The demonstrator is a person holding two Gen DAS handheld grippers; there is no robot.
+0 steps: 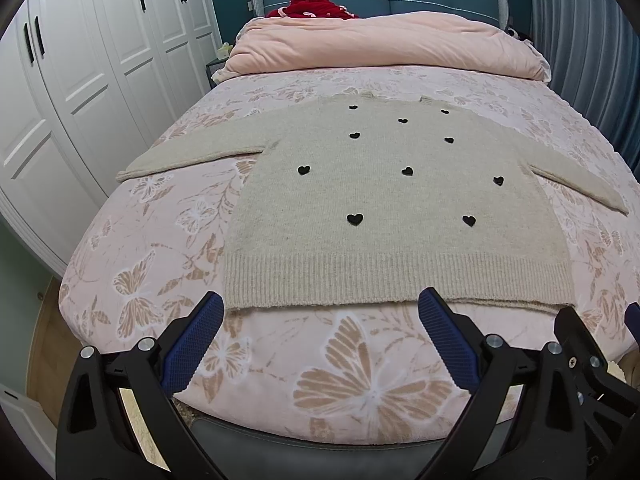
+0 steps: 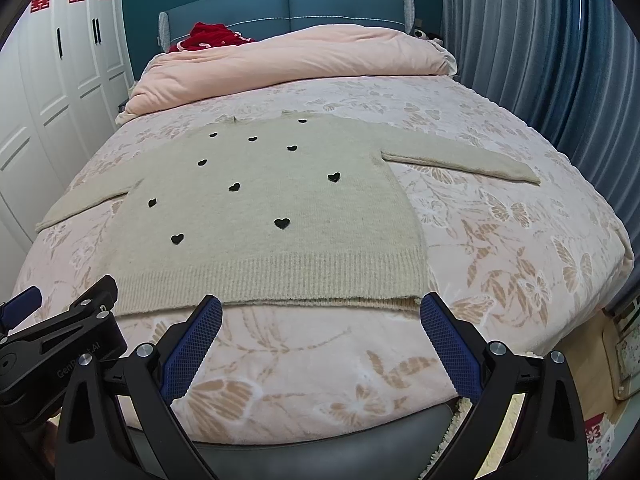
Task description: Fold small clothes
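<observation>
A beige knit sweater (image 1: 384, 200) scattered with small black hearts lies spread flat, front up, on the bed (image 1: 168, 264), which has a pink butterfly-print cover. Its ribbed hem (image 1: 396, 280) is nearest the cameras, its neckline points toward the rolled pink duvet (image 1: 380, 44) at the headboard, and both sleeves stretch outward, the left sleeve (image 1: 188, 156) toward the white wardrobe (image 1: 80, 80) and the right sleeve (image 2: 460, 164) toward the blue curtain (image 2: 532, 48). The left gripper (image 1: 320, 312) hovers just short of the hem with its jaws spread wide and empty; the right gripper (image 2: 320, 312) does the same beside it, jaws likewise spread and holding nothing. Neither touches the fabric. Folding appears not to have begun: the garment shows no crease or turned-in part, so this looks like the approach before the first grasp. The next move probably calls for each gripper to travel to a sleeve or to a hem corner, pinch only the knit and not the cover beneath, and carry it inward across the body. The loose knit may sag or drag when lifted.
</observation>
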